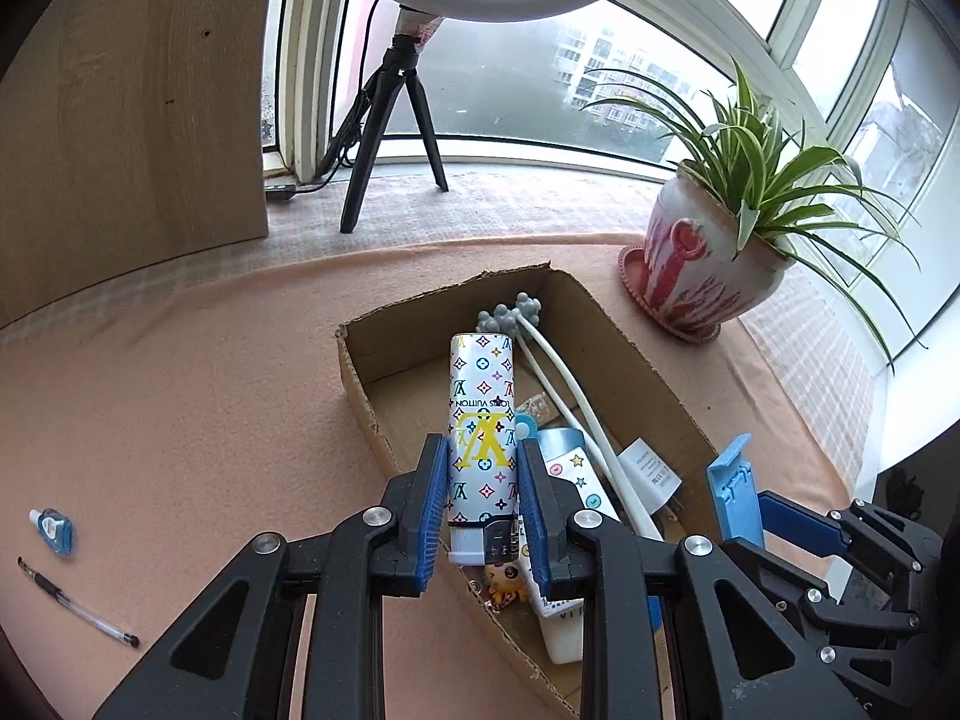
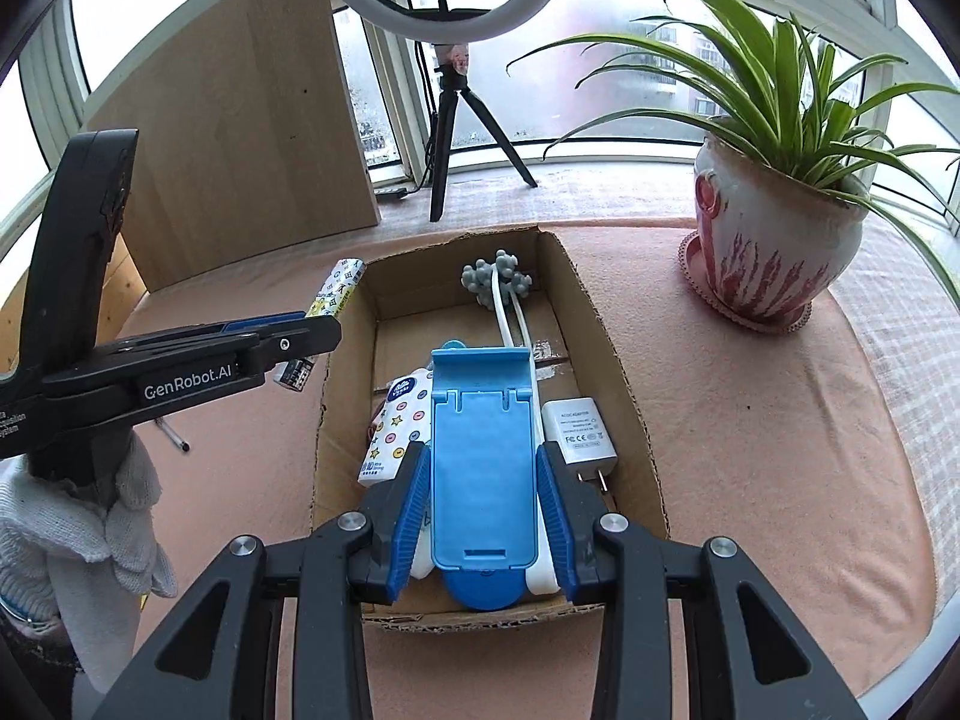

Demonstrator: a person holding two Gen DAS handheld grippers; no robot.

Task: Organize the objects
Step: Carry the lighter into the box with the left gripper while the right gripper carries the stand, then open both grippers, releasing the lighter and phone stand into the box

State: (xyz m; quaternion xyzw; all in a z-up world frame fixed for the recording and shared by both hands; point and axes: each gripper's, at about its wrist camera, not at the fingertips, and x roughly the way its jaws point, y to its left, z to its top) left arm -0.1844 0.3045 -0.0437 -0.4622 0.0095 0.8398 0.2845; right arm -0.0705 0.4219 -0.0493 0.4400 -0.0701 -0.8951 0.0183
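Cardboard box (image 1: 636, 360) sits open on the pink cloth (image 1: 210, 372), already holding a charger (image 2: 581, 429), a white cable (image 2: 501, 306) and a tissue pack (image 2: 399, 432). Left to right: the left gripper (image 1: 483, 498) has its jaws partly closed, pads pressing both sides of the patterned lighter (image 1: 483, 420), which hangs over the box's left wall and points to twelve o'clock. The right gripper (image 2: 483, 516) is likewise partly closed, clamped on the flanks of the blue phone stand (image 2: 483, 468), which is above the near half of the box, at about six o'clock from the grey cable end.

Judging by this, the step is to set both items inside. To do it well, each should come down over a free patch of floor: the lighter toward the bare strip at nine o'clock, the stand lowered flat and not let go onto the charger prongs. Jaws should open only once the item rests, and one hand should go at a time so the grippers do not knock. A pen (image 1: 78, 603) and a small blue bottle (image 1: 55, 529) remain on the cloth at eight o'clock
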